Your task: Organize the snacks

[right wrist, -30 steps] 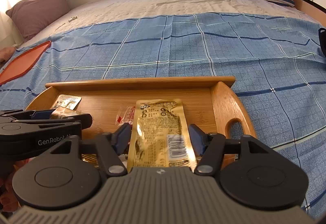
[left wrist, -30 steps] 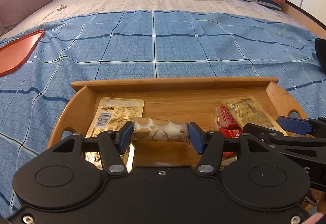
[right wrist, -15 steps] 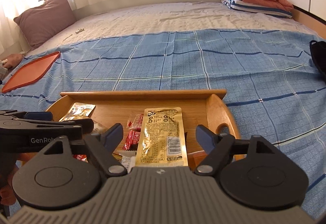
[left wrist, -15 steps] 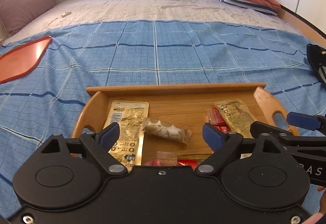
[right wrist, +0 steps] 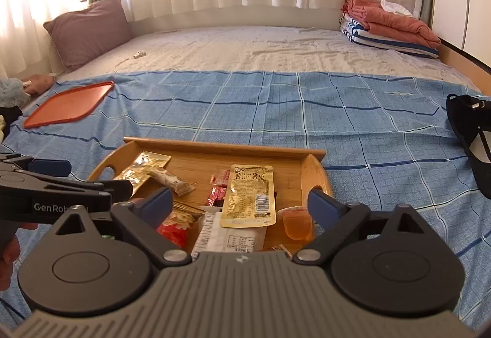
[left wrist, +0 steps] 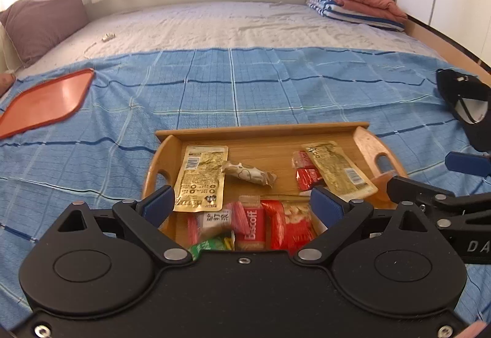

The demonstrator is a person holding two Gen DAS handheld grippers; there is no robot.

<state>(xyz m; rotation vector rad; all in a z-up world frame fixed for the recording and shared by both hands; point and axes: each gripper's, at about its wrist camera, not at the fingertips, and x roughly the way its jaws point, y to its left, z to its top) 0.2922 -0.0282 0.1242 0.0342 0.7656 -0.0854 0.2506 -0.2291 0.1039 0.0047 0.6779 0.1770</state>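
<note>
Lifted up and back off the wooden tray [left wrist: 260, 130] since a sec ago, both units: then the left gripper [left wrist: 242, 204] pinched the heart-print bar [left wrist: 248, 172] and the right gripper [right wrist: 239, 204] straddled the right gold pouch [right wrist: 250, 195]; now both lie loose on the tray floor. Jaws opening on both sides, already wide, nothing btwn the blue pads, nothing held. Left gold pouch [left wrist: 201, 178] flat by the left handle, bar just beside it, one end overlapping the pouch edge. Right gold pouch partly over the small red packets [left wrist: 307, 173], near the right handle. Orange jelly cup [right wrist: 297, 223] just beside that pouch at the near right corner. Near edge crowded: Biscoff pack [left wrist: 254, 229], red bag [left wrist: 291, 226], white-label pack [left wrist: 214, 219], green wrapper [left wrist: 208, 244], all overlapping. Prob. a release-and-retreat step, drops done. To do it well: keep rising clear w/ jaws wide so no pad snags a foil edge; avoid clipping the other unit, close alongside. Next pick likely from the near pile: come in low, take one wrapper by a free edge, not the stack. Orange lid [left wrist: 46, 101] well apart on the blue checked blanket [left wrist: 276, 92], black bag [left wrist: 466, 110] far right; not needed.
</note>
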